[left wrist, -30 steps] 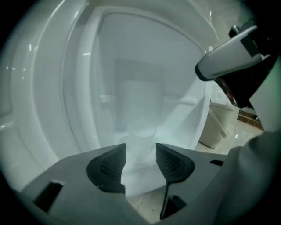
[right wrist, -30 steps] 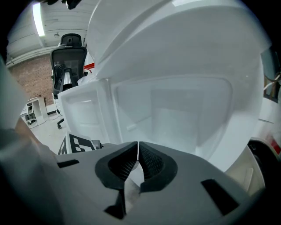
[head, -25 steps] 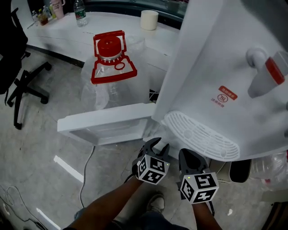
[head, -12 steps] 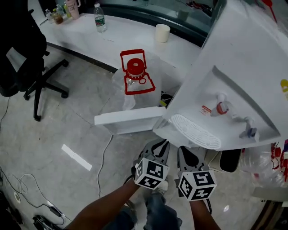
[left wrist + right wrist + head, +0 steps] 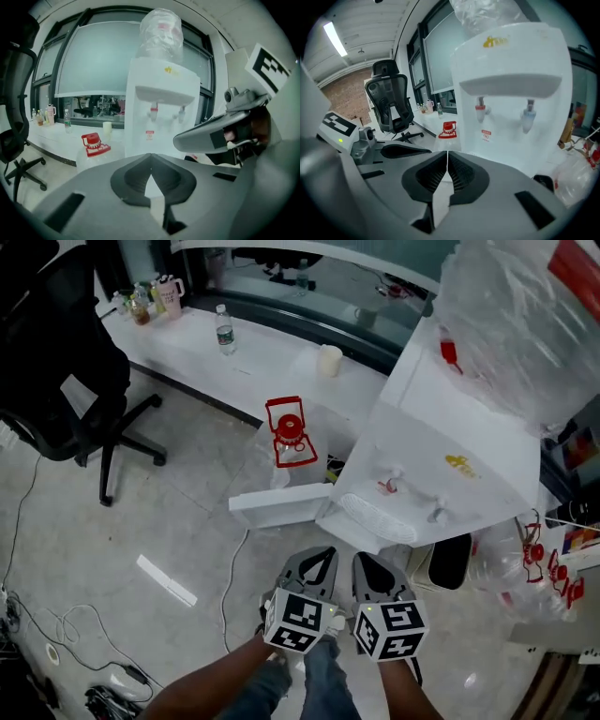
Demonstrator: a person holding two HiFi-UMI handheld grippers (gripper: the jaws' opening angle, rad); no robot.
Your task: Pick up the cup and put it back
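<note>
A cream cup (image 5: 329, 360) stands on the long white counter (image 5: 253, 367) far ahead of me; the left gripper view shows the cup (image 5: 107, 127) small, to the left of the dispenser. Both grippers hang side by side low over the floor, well short of the counter. My left gripper (image 5: 315, 564) is shut with nothing between its jaws, whose tips meet (image 5: 151, 158). My right gripper (image 5: 367, 566) is also shut and empty, its ribbed pads touching (image 5: 447, 158). Both point toward the white water dispenser (image 5: 441, 456).
A clear water jug with a red cap (image 5: 289, 432) stands on the floor before the counter, beside a low white panel (image 5: 281, 502). A black office chair (image 5: 66, 352) is at left. Cables (image 5: 56, 634) lie on the floor; plastic bags (image 5: 525, 568) sit at right.
The view has pulled back and up, so the dispenser and jug look smaller and farther. My left gripper's jaws have closed. Both grippers stay side by side.
</note>
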